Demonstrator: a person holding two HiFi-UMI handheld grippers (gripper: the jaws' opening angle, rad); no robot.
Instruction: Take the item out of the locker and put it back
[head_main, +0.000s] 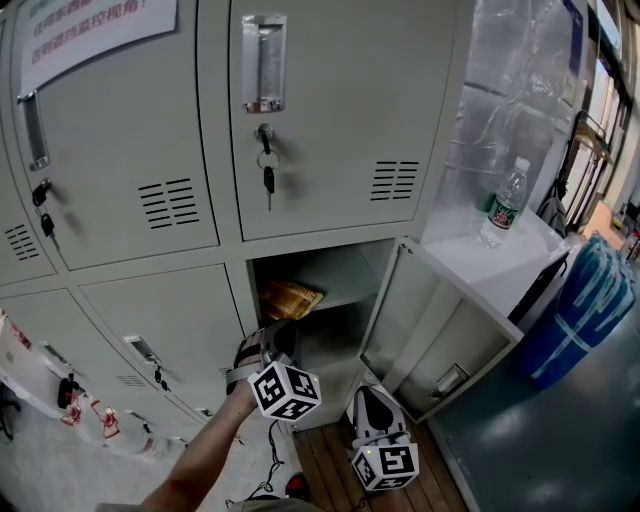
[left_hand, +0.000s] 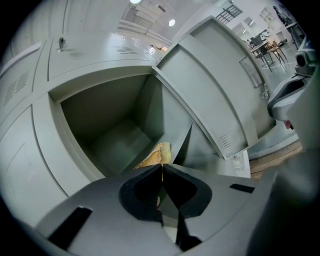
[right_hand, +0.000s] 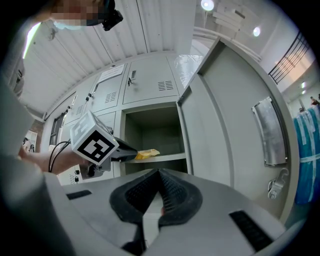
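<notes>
**Lockers, seen from above, left to right.** At far left stands the bank of grey lockers, with a paper notice on one upper door and keys hanging from the lock of the next.

Below the keys is the one open locker, which has a shelf across it. The packet, yellow-brown and flat, lies on this shelf at its left front corner.

My left gripper reaches up from below, tilted slightly downward, with its tips at the front edge of the shelf. In the left gripper view its jaws are drawn together. A thin yellow sliver shows between the pads, and the rest of the packet lies just beyond the tips, so I have it clamped by its near edge.

The right gripper view shows the same thing from the side. The left gripper's black tip meets the packet at the lip of the shelf.

My right gripper hangs lower and to the right, over wooden floorboards and apart from the locker. Its jaws are closed on each other, with nothing between them.

Right of it the locker door stands swung wide. Beyond the door a white countertop carries an upright water bottle. A blue wrapped object stands at far right.
</notes>
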